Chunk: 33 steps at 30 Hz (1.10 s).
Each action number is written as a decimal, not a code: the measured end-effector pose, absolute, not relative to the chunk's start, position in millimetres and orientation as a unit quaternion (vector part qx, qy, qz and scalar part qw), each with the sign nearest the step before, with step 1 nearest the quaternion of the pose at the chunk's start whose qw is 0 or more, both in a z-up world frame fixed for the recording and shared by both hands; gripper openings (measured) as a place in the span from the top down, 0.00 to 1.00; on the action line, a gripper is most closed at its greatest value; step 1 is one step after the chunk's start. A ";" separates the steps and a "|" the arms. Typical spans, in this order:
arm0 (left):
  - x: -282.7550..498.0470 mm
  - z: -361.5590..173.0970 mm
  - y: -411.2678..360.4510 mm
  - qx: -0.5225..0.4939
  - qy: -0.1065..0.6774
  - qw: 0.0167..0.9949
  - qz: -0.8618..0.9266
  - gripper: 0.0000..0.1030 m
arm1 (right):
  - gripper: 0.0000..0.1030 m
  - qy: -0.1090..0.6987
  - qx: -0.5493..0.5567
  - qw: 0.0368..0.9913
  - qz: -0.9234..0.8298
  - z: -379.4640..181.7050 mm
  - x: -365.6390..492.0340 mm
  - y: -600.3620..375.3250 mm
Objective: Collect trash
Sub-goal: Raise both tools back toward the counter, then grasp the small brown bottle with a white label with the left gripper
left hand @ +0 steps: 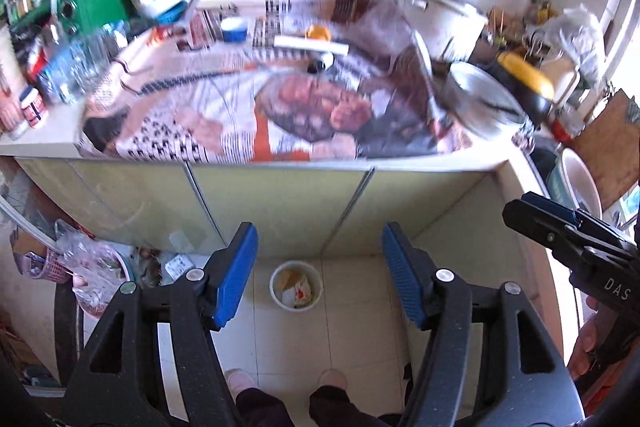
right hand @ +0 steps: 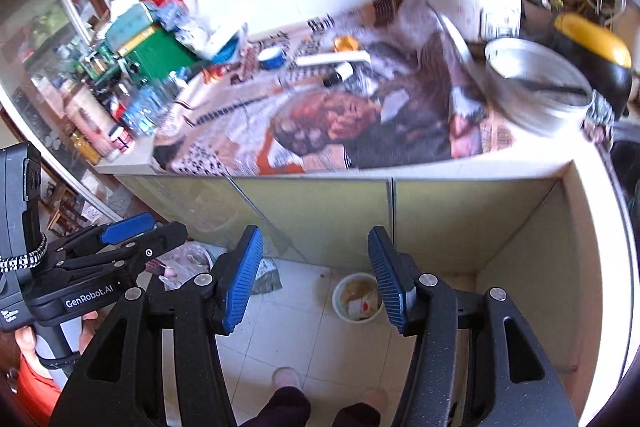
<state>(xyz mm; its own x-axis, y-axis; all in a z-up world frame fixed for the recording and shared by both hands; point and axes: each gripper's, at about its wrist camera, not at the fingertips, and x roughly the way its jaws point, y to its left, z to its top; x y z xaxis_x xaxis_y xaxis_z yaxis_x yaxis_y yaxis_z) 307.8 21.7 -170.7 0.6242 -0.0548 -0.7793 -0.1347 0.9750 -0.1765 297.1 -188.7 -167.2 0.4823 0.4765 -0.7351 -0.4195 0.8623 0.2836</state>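
Seemingly between pickups: left gripper (left hand: pixel 320 279) & right gripper (right hand: pixel 316 275) both hung part-open, nothing held. Trash sat in the white cup bin (left hand: pixel 296 287) on the floor by the cabinet base. Next, prob. pick scraps off the countertop (left hand: pixel 48 135), e.g. near its front edge.

The right gripper (right hand: pixel 316 279) is pointing down toward the tiled floor, its blue-padded jaws standing apart with nothing between them. A white cup of trash (right hand: pixel 357 301) is sitting on the floor at about five o'clock from centre, partly hidden by the right-hand finger. At nine o'clock the left gripper (right hand: pixel 128 229) is showing side-on, a hand (right hand: pixel 28 343) gripping its handle. Toward twelve o'clock a cluttered counter (right hand: pixel 440 167) is lying blurred, a metal pot (right hand: pixel 538 87) sitting at two o'clock.
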 end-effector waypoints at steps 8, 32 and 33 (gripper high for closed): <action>295.5 -109.4 17.9 -0.111 0.366 0.923 0.039 0.33 | 0.49 0.386 0.024 0.879 0.278 -114.9 291.5 -191.5; 510.9 -91.2 158.8 -0.087 0.357 0.930 -0.026 0.19 | 0.38 0.364 0.050 0.913 0.177 -99.4 451.4 -112.5; 519.2 -94.5 163.1 -0.086 0.361 0.928 -0.029 0.19 | 0.38 0.366 0.053 0.913 0.171 -101.1 457.2 -108.7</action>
